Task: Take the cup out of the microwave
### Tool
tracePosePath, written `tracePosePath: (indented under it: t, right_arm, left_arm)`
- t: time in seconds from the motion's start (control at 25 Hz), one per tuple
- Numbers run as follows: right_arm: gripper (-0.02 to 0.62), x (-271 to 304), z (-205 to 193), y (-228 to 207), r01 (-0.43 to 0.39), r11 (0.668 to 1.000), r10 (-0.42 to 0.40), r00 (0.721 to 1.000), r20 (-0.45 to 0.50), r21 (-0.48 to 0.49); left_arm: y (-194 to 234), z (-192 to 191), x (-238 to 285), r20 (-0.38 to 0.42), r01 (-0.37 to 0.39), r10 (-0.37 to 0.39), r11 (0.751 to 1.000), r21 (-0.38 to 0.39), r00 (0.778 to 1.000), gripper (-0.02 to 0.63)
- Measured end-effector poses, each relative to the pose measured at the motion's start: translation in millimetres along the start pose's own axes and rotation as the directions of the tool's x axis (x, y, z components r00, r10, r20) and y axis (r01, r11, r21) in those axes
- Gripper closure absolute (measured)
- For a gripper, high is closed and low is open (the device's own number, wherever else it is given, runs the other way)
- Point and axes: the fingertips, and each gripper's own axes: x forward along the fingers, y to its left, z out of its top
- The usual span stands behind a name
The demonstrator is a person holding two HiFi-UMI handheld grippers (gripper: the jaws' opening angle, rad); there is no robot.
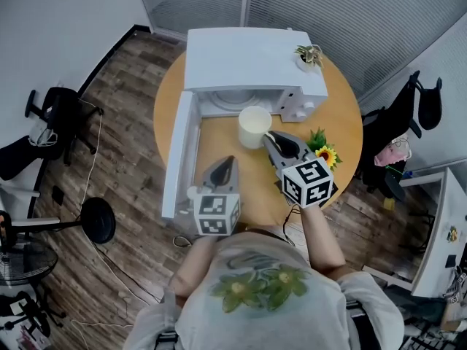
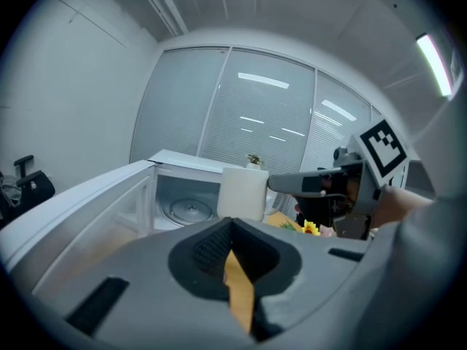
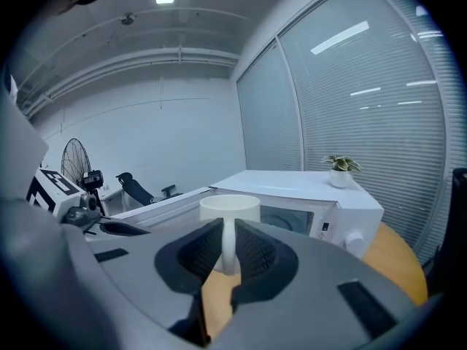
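Flower-print shirt (image 1: 259, 286) at bottom of head view; just beyond it, left marker cube (image 1: 215, 215) and right marker cube (image 1: 310, 182).

Right gripper (image 1: 271, 138): clamped on the thin handle of the white cup (image 1: 254, 126). Holds it in the air over the surface (image 1: 346, 115), just outside the open front of the microwave (image 1: 248, 60) at the far edge.

Left gripper (image 1: 228, 160): jaws together, nothing between. Hovers beside the open door (image 1: 179, 155), toward the left edge.

Risks, by judgement:
- Grip on the handle alone; cup likely to pivot or slide between the pads if swung or tilted.
- Contents not discernible; spill possible if any.
- Possible clip against the door, or against the sunflower (image 1: 326, 154) near the right edge, during set-down.
- Placement too close to an edge, with a fall to the floor.

Writing: none legible. Cubes carry black-and-white square patterns only. Control panel (image 3: 343, 232): print too small to read. No brand visible.
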Motion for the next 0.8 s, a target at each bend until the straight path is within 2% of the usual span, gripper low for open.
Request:
tracePosePath:
  t: [0.56, 0.8]
  right_arm:
    - [0.535, -27, -17, 1, -0.016, 1.0, 0.016, 1.0, -0.01, 0.009]
    - [0.537, -30, -37, 1, -0.029, 0.999, 0.03, 0.999, -0.039, 0.029]
  left_arm:
    - [-18, -6, -7, 0.001, 0.003, -0.003, 1.0, 0.011, 1.0, 0.602]
    - [-19, -14, -10, -0.015, -0.013, 0.014, 1.0, 0.022, 1.0, 0.601]
